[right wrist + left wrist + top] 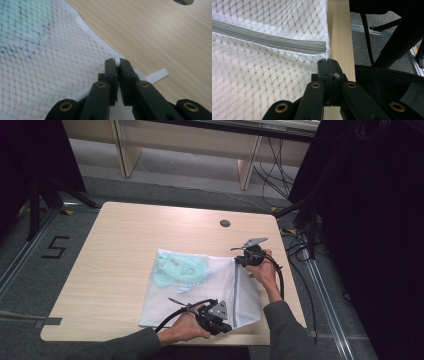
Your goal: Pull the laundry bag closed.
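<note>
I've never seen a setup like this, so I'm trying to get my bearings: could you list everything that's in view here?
White mesh laundry bag with grey zipper: one, white, flat on the table's near right part.
Mint-green garment: one, pale green, inside the bag at its far left end.
Light wooden table: one, pale wood, centre.
Round grey cable port: one, grey, in the table's far right part.
Black cables: several, on the floor beyond the table's right.
Floor marking "5": one, black, left of the table.
Left gripper: black, shut on the bag's near edge.
Right gripper: black, shut on the bag's far right corner.
Hands: two, grey sleeves, from the bottom.
</note>
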A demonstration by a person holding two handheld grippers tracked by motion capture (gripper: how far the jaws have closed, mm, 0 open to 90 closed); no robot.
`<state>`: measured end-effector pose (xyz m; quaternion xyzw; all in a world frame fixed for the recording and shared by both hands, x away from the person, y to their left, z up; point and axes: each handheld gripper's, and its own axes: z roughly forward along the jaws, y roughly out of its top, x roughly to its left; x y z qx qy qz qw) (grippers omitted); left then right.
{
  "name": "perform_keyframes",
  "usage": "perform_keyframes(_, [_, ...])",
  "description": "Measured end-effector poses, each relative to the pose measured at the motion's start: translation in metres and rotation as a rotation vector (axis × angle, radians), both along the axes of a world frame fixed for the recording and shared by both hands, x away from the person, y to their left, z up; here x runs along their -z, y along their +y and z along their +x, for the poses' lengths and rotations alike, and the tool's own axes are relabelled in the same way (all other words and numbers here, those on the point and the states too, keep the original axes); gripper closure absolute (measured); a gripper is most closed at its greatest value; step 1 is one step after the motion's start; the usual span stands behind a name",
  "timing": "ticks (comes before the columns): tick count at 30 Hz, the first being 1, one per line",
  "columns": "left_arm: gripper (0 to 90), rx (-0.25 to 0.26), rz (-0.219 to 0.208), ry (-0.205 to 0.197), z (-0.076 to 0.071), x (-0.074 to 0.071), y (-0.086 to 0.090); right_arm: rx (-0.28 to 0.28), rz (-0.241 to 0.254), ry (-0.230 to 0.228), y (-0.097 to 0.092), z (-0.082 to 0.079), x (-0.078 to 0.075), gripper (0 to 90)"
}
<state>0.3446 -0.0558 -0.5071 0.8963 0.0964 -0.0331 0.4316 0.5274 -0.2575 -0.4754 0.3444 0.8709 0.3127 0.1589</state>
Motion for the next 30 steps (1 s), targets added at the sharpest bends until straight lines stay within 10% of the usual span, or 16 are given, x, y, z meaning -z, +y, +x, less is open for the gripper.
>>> perform_keyframes(10, [87.4,-0.007,-0.002,0.0,0.002,0.0,0.0,0.017,0.016,-0.028,0.002,0.001,0.002,83.6])
perform_keyframes(30, [48.3,-0.122,-0.056,-0.008,0.015,-0.027,0.033,0.097,0.081,-0.047,-0.002,-0.004,-0.009,61.9])
